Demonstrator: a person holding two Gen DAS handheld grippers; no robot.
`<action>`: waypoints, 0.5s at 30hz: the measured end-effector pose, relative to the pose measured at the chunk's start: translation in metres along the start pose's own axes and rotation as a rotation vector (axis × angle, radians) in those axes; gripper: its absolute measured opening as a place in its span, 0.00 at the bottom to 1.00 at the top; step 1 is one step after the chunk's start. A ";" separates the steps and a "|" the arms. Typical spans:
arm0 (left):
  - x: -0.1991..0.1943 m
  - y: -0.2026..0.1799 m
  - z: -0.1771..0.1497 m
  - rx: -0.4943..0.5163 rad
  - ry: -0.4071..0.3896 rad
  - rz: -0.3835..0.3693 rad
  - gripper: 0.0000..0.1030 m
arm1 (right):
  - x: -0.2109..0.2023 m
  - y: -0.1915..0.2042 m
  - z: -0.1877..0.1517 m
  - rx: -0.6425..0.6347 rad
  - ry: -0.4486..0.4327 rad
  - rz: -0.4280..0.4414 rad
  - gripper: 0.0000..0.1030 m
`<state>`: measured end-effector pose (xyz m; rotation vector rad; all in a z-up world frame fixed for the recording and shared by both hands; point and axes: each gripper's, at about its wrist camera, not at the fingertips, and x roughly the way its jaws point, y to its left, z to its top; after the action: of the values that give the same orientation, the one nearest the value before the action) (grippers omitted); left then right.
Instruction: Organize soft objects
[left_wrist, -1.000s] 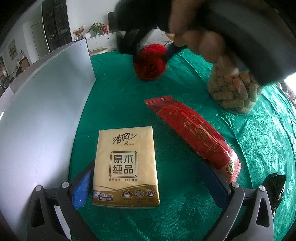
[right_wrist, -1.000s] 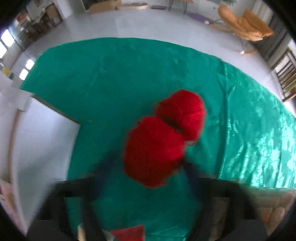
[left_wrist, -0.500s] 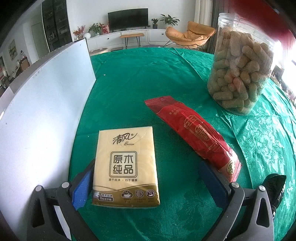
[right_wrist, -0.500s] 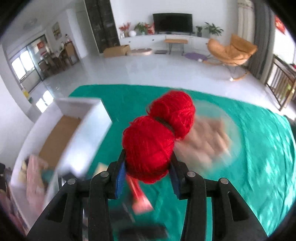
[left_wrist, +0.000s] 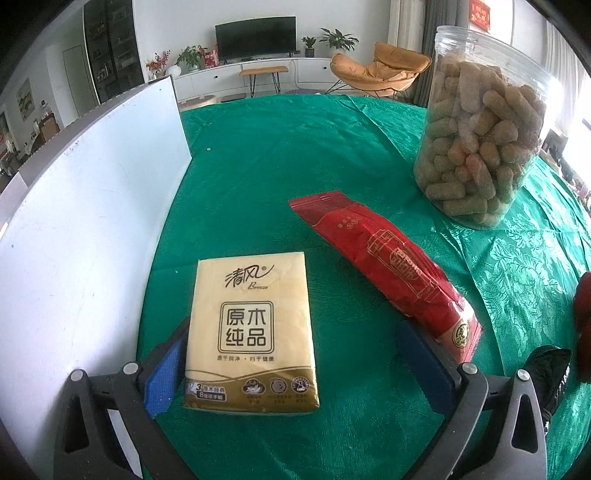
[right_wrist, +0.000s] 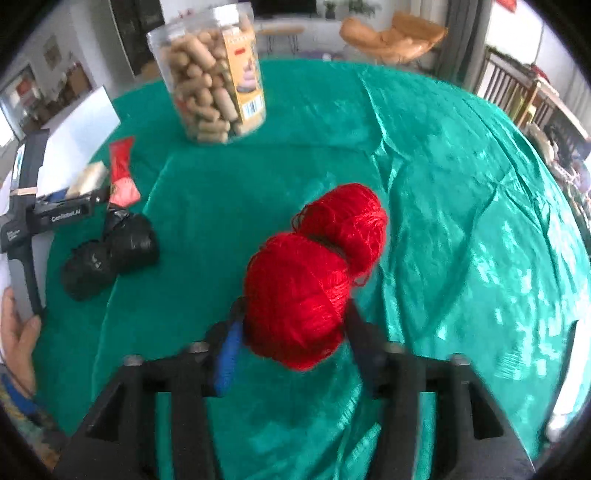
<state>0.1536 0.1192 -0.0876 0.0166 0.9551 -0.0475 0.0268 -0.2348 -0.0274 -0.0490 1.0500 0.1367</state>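
Seen in the left wrist view: a yellow tissue pack (left_wrist: 252, 334) low in the centre on the green cloth (left_wrist: 277, 158), a red packet (left_wrist: 388, 266) slanting to its right, a snack jar (left_wrist: 480, 125) at upper right, a white board (left_wrist: 85, 206) along the left edge, a black bag (left_wrist: 546, 369) at lower right. Left gripper (left_wrist: 299, 365) pointing steeply down with fingers wide open, tissue pack between them, close to the left pad (left_wrist: 162, 376) and well apart from the right one. In the right wrist view, red yarn (right_wrist: 314, 277) in the centre of the frame between the fingers of the right gripper (right_wrist: 295, 350), jaws just opened further and contact with the yarn not clear, two black bags (right_wrist: 110, 251) at left, a hand (right_wrist: 18, 339) at the left edge.
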 end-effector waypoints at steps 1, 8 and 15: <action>-0.002 0.001 -0.001 0.000 0.000 0.000 1.00 | 0.004 0.002 -0.003 0.002 -0.021 -0.014 0.64; 0.001 0.000 0.001 0.000 0.000 0.000 1.00 | 0.032 0.019 -0.008 0.046 -0.132 -0.071 0.77; 0.000 0.000 0.000 0.000 0.000 0.000 1.00 | 0.036 0.014 -0.011 0.054 -0.142 -0.080 0.81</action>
<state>0.1537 0.1194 -0.0873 0.0169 0.9553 -0.0473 0.0330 -0.2185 -0.0640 -0.0318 0.9083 0.0383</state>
